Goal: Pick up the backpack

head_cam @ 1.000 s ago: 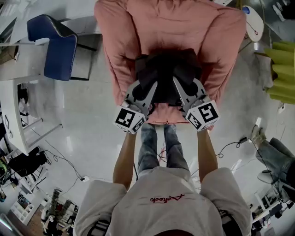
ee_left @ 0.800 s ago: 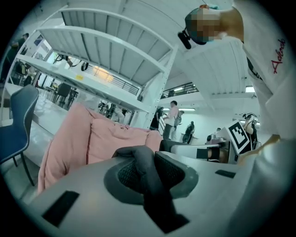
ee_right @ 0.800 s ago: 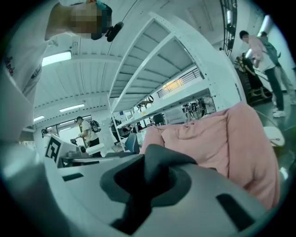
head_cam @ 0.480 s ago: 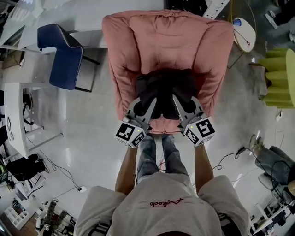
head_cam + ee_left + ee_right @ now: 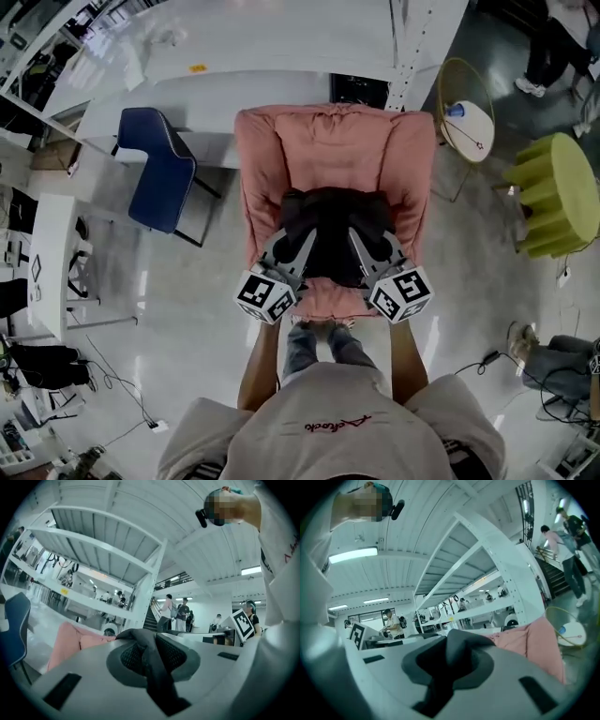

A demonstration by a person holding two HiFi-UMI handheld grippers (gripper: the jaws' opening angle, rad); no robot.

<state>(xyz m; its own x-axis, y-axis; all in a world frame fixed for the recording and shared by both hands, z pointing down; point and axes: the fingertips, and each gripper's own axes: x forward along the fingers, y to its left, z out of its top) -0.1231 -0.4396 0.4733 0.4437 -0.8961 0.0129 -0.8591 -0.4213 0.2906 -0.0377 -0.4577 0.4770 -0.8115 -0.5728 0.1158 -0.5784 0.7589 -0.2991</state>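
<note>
Stage of the pick-up. The backpack hangs dark between the two sets of jaws; the left gripper is pinched on a narrow dark strap of it, and the right gripper is clamped on a thicker fold, so neither pair stands spread. The grasp is judged complete and the lift at least begun; from above it cannot be settled whether the bag's underside is clear of the cushion. All that appears to be left is to carry it away from the seat.

Setting. A pale glossy floor spreads below the jaws; long white desks lie far beyond them; white shelving rises ahead of the left jaws. The pink armchair sits directly beneath and beyond both pairs (its arms flank the bag). A blue chair stands outboard of the left jaws; a yellow-green stool stands well outboard of the right; a small round side table stands between that stool and the armchair.
</note>
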